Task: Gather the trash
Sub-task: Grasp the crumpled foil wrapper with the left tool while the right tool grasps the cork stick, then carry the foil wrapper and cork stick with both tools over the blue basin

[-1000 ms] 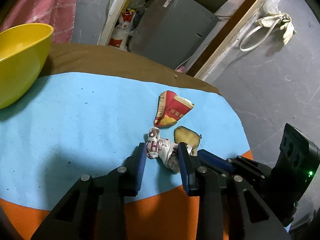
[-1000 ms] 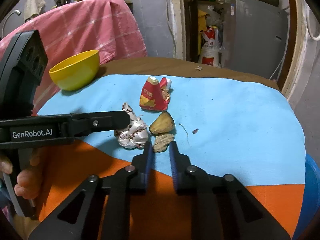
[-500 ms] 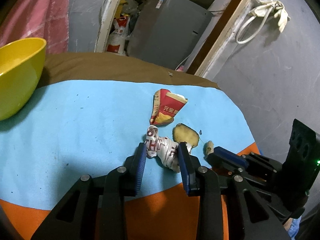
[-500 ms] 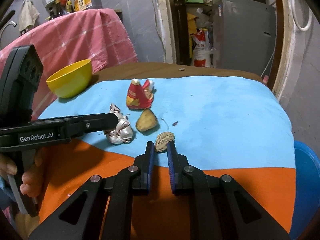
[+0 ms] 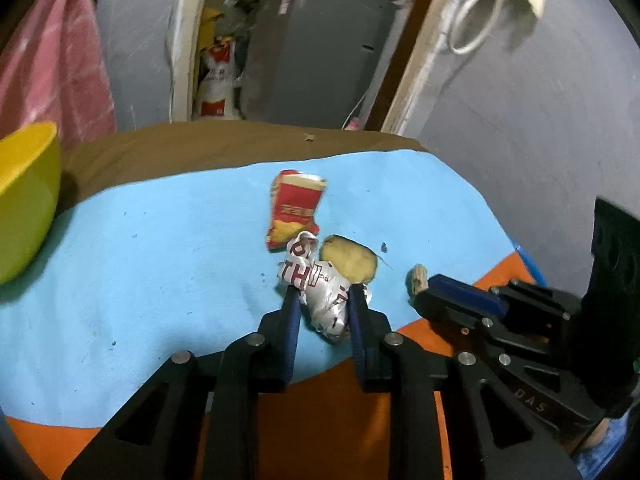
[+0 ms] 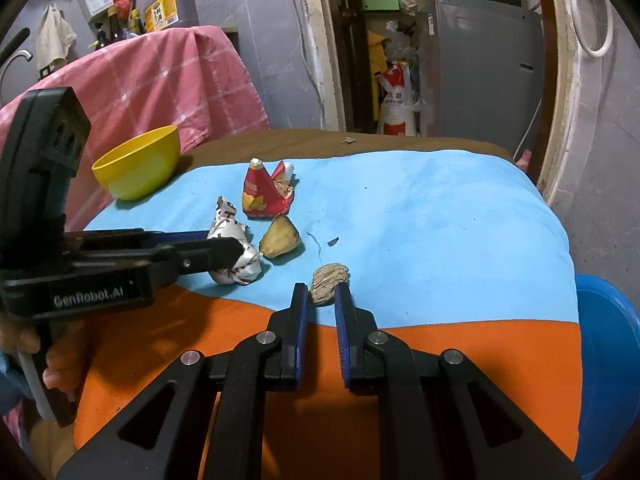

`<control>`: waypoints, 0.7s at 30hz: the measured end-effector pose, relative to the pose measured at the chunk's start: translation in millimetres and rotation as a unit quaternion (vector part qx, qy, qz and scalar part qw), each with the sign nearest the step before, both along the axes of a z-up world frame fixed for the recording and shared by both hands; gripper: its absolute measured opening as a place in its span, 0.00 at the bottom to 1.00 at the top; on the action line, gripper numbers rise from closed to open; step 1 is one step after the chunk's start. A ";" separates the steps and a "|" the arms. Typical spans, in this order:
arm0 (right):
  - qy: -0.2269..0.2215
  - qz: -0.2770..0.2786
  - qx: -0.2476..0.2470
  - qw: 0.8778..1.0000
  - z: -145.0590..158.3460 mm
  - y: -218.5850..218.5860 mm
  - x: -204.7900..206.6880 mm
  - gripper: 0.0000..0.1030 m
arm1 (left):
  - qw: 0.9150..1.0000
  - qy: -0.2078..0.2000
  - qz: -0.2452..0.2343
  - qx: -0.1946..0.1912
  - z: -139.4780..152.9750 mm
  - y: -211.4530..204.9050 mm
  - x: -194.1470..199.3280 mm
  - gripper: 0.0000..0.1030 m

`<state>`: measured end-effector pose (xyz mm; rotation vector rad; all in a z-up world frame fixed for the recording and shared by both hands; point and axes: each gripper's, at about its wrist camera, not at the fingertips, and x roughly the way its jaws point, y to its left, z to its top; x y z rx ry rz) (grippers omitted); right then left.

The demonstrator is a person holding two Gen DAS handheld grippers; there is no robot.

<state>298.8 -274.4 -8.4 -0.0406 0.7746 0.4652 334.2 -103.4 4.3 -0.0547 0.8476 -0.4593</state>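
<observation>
Left gripper (image 5: 322, 300): your fingers are clamped on the crumpled wrapper (image 5: 320, 288), on the blue cloth (image 5: 160, 248).
Right gripper (image 6: 322, 300): your fingers pinch the brown scrap (image 6: 328, 278) near the orange edge.

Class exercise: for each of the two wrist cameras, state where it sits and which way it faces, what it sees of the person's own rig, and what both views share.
Left wrist: sits behind the left gripper, facing across the table; its fingers flank the crumpled white wrapper; the right gripper enters from the right.
Right wrist: sits behind the right gripper, facing the doorway; its fingers flank the brown scrap; the left gripper and a hand show on the left.
Shared: red snack bag, potato piece, yellow bowl.
</observation>
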 end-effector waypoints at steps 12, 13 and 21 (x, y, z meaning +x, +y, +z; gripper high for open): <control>-0.062 -0.025 0.036 0.997 20.6 -23.9 -16.9 0.11 | 0.997 -0.070 0.034 -0.005 13.0 -2.0 -29.1 0.16; -0.073 -0.030 0.037 0.996 24.5 -25.9 -19.6 0.11 | 0.995 -0.088 0.035 -0.005 18.6 -7.8 -34.1 0.16; -0.219 -0.120 0.051 0.967 62.6 -76.0 -55.2 0.11 | 0.984 -0.174 0.012 -0.027 55.5 -54.6 -51.4 0.16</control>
